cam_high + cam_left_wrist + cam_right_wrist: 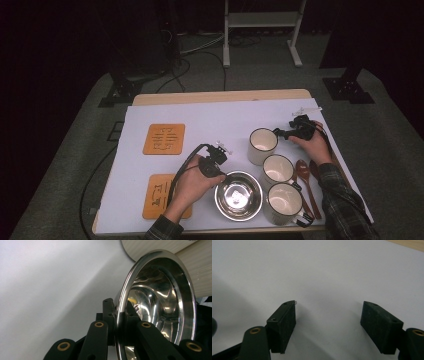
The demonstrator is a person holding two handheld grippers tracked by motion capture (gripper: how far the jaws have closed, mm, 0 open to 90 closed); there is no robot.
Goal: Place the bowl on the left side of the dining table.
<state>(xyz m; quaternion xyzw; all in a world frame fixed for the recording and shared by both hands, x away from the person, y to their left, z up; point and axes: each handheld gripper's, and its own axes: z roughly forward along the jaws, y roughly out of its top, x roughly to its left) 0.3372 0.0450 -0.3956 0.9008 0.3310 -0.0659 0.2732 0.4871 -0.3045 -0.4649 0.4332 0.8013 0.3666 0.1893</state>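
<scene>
Polished steel forms the bowl (238, 195), which sits at the near edge of the desk (210, 120), on its pale sheet. We see the left tongs (221, 174) pinching the bowl's rim at its left side; in the left gripper view one jaw lies outside the wall and the other inside, pressed together on the thin rim (120, 315). We read no brand or text anywhere; the two orange cork-like mats (164, 139) carry dark cut patterns, too small to read. Three cream mugs (278, 169) with dark rims stand in a row just right of the bowl, with two brown wooden spoons (302, 175) beside them. The right tongs (278, 133) are spread wide, empty, beside the far mug.
</scene>
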